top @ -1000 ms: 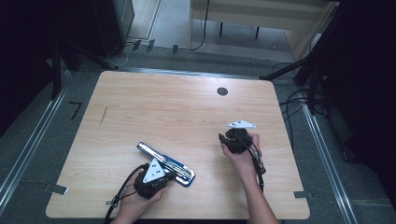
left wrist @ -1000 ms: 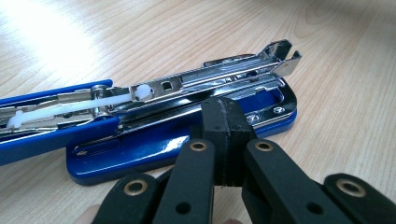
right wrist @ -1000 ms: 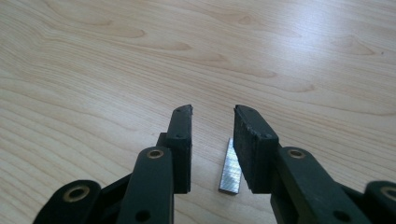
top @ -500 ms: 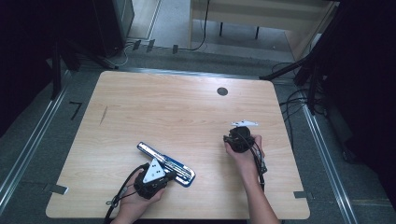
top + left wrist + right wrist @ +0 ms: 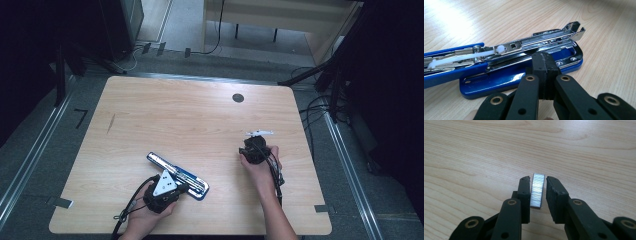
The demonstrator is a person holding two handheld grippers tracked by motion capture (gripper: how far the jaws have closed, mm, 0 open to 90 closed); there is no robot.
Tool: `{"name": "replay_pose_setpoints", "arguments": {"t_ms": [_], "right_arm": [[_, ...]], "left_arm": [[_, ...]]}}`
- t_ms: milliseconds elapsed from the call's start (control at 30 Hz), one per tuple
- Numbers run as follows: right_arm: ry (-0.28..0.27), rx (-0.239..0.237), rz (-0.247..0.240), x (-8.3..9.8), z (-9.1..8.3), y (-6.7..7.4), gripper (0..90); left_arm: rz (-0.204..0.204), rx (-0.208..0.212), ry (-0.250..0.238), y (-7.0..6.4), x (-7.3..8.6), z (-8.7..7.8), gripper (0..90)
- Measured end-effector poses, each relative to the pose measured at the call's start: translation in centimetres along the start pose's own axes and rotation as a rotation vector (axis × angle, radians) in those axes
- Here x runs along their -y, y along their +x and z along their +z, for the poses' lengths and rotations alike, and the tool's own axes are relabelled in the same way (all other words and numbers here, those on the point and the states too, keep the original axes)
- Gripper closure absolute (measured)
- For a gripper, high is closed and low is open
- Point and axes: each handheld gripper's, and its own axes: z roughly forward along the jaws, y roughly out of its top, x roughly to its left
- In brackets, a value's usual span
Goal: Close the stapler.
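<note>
lying between parted right gripper (image 5: pixel 537 192) fingers (image 5: pixel 524 192), staple strip (image 5: pixel 537 190) on table (image 5: pixel 474 157).

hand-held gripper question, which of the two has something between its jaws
The right hand-held gripper: a strip of staples sits between its jaws. The left hand-held gripper is shut, resting by the open blue stapler.

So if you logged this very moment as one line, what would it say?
left gripper: shut, at opened blue stapler | right gripper: jaws around staple strip, small gap on one side | surface: wooden table
</note>
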Motion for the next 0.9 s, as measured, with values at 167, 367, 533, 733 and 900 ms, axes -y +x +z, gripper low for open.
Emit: {"name": "replay_pose_setpoints", "arguments": {"t_ms": [167, 367, 533, 733, 900], "right_arm": [[0.011, -0.007, 0.007, 0.03, 0.06, 0.04, 73.6], [0.024, -0.001, 0.012, 0.08, 0.15, -0.04, 73.8], [0.034, 0.000, 0.015, 0.13, 0.26, -0.10, 73.9], [0.039, 0.003, 0.013, 0.15, 0.37, -0.02, 75.7], [0.042, 0.009, 0.007, 0.25, 0.46, -0.10, 77.2]], "left_arm": [[0.000, 0.000, 0.000, 0.00, 0.00, 0.00, 90.0], [0.000, 0.000, 0.000, 0.00, 0.00, 0.00, 90.0], [0.000, 0.000, 0.000, 0.00, 0.00, 0.00, 90.0], [0.001, 0.000, 0.001, 0.00, 0.00, -0.01, 90.0], [0.000, 0.000, 0.000, 0.00, 0.00, 0.00, 90.0]]}}
